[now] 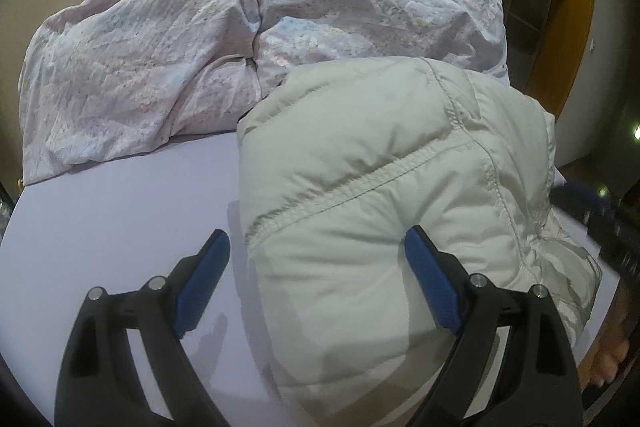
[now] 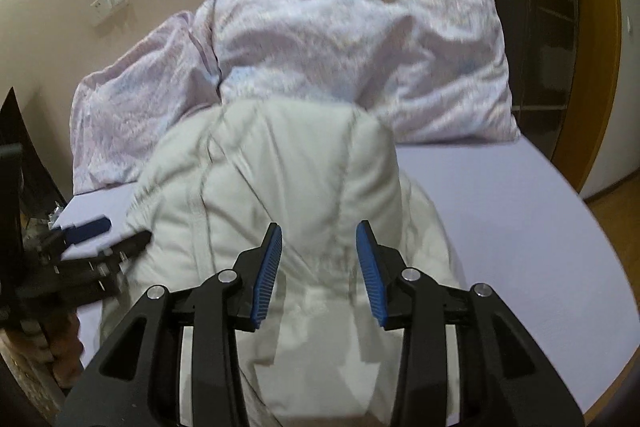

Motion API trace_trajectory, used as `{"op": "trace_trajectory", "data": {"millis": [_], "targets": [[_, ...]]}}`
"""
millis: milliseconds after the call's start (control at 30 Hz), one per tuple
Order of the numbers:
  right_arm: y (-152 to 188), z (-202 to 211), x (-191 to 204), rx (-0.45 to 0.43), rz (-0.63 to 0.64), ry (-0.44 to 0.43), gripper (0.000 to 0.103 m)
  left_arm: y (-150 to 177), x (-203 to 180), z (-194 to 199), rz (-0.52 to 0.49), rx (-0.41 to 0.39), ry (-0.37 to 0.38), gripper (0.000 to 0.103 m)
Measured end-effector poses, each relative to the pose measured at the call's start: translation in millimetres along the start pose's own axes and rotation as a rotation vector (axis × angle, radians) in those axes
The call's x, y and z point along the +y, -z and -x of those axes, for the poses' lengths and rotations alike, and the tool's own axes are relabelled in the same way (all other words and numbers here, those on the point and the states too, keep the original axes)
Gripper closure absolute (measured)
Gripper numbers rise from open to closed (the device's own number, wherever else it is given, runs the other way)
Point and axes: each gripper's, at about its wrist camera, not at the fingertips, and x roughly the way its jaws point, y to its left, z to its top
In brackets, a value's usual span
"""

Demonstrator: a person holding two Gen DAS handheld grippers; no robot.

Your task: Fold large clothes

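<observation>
Right wrist view, right gripper [image 2: 319, 239] parted above padded jacket [image 2: 280, 167], lilac bed [image 2: 500, 211]

Puffy jacket [image 1: 360, 155] of matt off-white quilted cloth with raised stitched seams, duvet [image 1: 160, 39] of crumpled, thin printed cloth, bed sheet [image 1: 120, 211] smooth matt lilac, door frame [image 2: 600, 67] glossy, probably varnished wood.
</observation>
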Motion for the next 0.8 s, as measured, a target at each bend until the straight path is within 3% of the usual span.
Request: {"op": "trace_trajectory", "data": {"millis": [200, 433, 800], "targets": [[-12.3, -19.4, 7.8, 0.000, 0.032, 0.039, 0.062, 3.9, -4.5, -6.1, -0.002, 0.005, 0.017, 0.014], [5.7, -55.1, -4.1, 0.059, 0.045, 0.089, 0.062, 5.9, -7.0, -13.6, -0.014, -0.002, 0.038, 0.014], [23.5, -80.5, -11.7, 0.073, 0.041, 0.072, 0.062, 10.5, -15.3, -23.0, -0.060, -0.042, 0.002, 0.011]]}}
